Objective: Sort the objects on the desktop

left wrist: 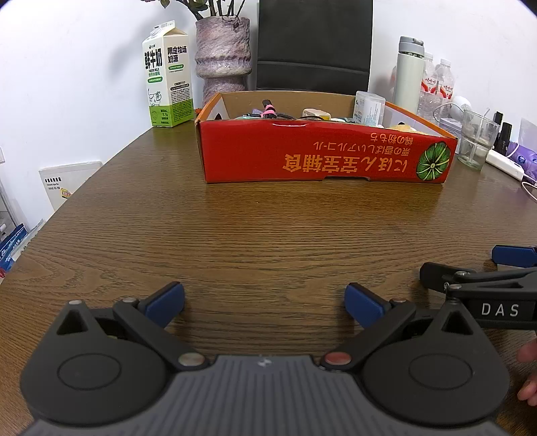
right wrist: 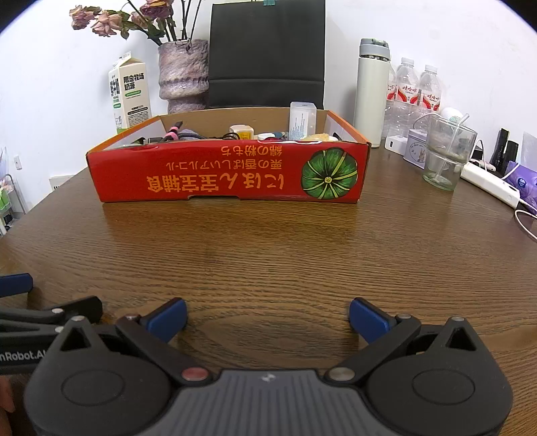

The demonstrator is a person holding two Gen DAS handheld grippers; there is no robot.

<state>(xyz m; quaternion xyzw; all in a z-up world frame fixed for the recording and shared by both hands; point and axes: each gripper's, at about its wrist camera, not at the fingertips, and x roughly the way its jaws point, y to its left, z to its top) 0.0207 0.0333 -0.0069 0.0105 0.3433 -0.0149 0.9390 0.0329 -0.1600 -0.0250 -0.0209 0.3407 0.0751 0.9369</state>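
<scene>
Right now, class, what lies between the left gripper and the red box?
Only bare wooden table separates the left gripper from the red box; the left wrist view shows it.

The surface (left wrist: 268, 234) is dark brown with a wavy wood grain. On it the box (right wrist: 228, 177) has a bright red front printed with orange characters and a green pumpkin striped in pale yellow; its rim is orange and its inside plain tan. The milk carton (left wrist: 167, 77) is white above and green below, with dark lettering. The vase (right wrist: 183, 73) is mottled purple and grey, holding faded pink roses (right wrist: 107, 20). The flask (right wrist: 371, 94) is cream with a grey cap. The bottles (right wrist: 416, 87) are clear with red and white labels. Each tool, left (left wrist: 265, 305) and right (right wrist: 268, 318), is black with blue finger pads.
</scene>
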